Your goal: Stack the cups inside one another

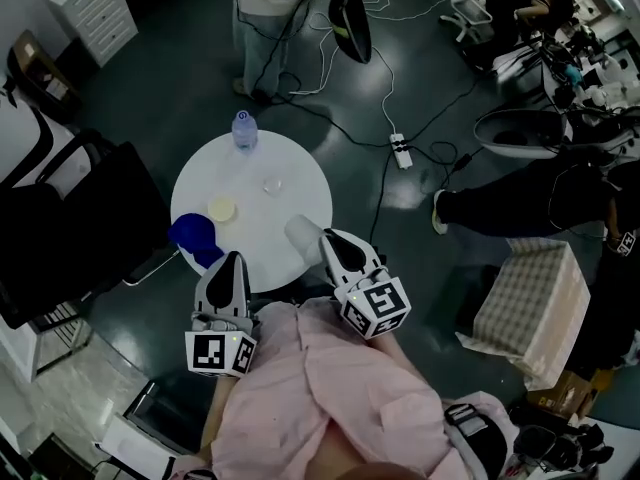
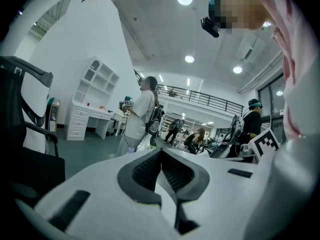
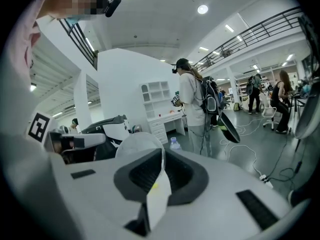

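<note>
Clamped by its thin wall in the right gripper [image 1: 328, 243]: a translucent white cup [image 1: 302, 232], at the near right edge of the round white table [image 1: 300, 173]; impossible to tell whether resting on the tabletop or held just off it. In the right gripper view, jaws pressed together on that wall, the cup's rounded body bulging up and to the left of them. At the table's near left edge, a blue cup [image 1: 190, 232], just beside the tip of the left gripper [image 1: 232, 260] but not between its jaws. Left jaws closed tip against tip, gripping nothing. Farther in, left of the table's middle, a pale yellow cup [image 1: 222, 208]; right of it and a little farther, apart from it, a small clear cup [image 1: 272, 183]. At the far edge, an upright water bottle [image 1: 244, 130]. Beyond the table on the dark floor, a standing person [image 1: 265, 18] and, to the right, a white power strip [image 1: 401, 150] among cables. Left of the table, a black chair [image 1: 60, 228]; well to the right, a box under checked cloth [image 1: 530, 303].
</note>
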`<act>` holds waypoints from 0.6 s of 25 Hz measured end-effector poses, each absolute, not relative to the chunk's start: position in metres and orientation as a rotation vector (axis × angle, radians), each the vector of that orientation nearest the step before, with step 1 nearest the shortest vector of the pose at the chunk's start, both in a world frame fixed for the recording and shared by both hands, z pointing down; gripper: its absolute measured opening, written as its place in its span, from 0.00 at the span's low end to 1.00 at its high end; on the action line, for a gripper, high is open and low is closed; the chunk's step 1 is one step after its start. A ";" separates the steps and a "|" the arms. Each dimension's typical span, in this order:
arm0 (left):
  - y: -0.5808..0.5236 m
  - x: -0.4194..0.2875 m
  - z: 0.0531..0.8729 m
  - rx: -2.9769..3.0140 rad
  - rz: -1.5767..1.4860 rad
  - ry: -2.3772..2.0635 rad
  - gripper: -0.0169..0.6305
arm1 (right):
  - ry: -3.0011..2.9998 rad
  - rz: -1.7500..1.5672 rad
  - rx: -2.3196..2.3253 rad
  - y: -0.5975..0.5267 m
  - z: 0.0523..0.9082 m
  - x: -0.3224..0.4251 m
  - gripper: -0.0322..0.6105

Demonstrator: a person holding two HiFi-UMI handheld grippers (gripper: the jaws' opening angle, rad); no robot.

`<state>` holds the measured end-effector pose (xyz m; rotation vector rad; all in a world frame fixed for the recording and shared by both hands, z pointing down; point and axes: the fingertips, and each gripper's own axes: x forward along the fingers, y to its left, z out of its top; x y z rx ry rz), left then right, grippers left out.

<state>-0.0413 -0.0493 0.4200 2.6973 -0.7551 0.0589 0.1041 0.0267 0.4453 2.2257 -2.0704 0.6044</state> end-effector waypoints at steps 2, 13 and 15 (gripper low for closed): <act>-0.044 -0.035 0.419 2.697 0.054 -0.760 0.05 | -2.078 0.597 2.222 0.032 0.444 0.111 0.11; -0.012 -0.015 0.429 2.700 0.086 -0.825 0.05 | -2.113 0.633 2.204 0.063 0.453 0.135 0.11; -0.013 -0.016 0.428 2.695 0.083 -0.859 0.05 | -2.123 0.621 2.196 0.065 0.452 0.139 0.11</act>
